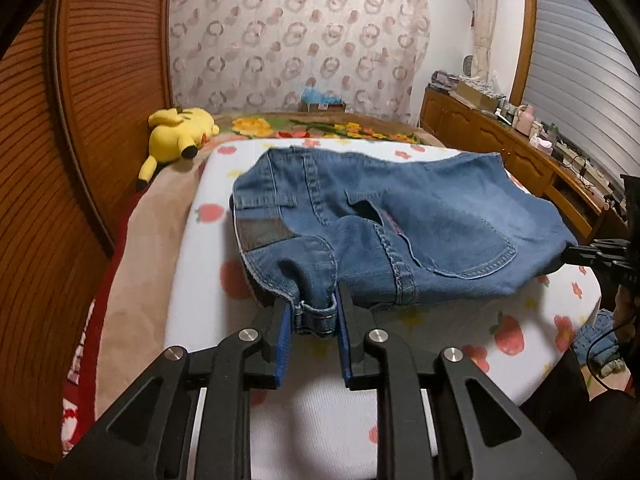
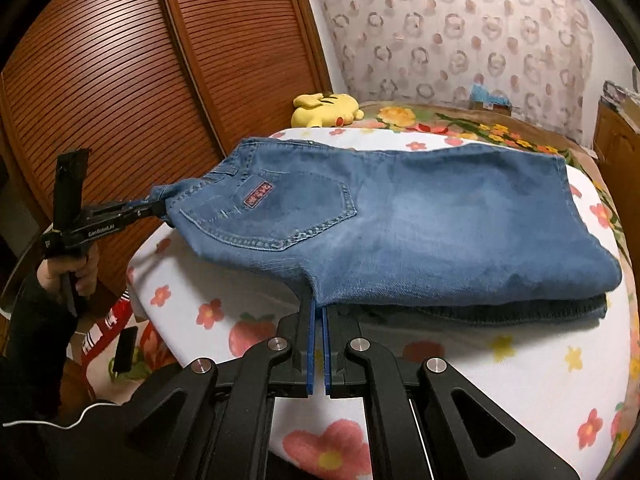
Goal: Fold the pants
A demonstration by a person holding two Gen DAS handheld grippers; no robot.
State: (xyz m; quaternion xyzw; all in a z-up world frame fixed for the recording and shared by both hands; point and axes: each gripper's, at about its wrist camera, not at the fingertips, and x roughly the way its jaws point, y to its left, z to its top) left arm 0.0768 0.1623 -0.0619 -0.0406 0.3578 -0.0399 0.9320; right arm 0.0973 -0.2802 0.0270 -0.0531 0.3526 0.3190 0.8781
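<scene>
Left wrist view: nearest the lens, the left gripper (image 1: 315,312) stood slightly parted, its blue pads clamped on a bunched waistband corner of the jeans (image 1: 420,216). Right wrist view: the right gripper (image 2: 319,312) was closed almost pad to pad, pinching the near lower edge of the jeans (image 2: 440,220). The folded denim lay across the white fruit-print blanket (image 2: 500,360), back pocket and red patch (image 2: 258,196) uppermost, with a darker layer showing beneath at the right. At the left of this view, a hand (image 2: 78,270) held the left gripper, which lifted the waistband corner clear of the blanket. Beyond the jeans a yellow plush toy (image 1: 180,128) rested beside the slatted wooden doors (image 2: 120,80); a patterned curtain (image 1: 296,40) closed the background.
</scene>
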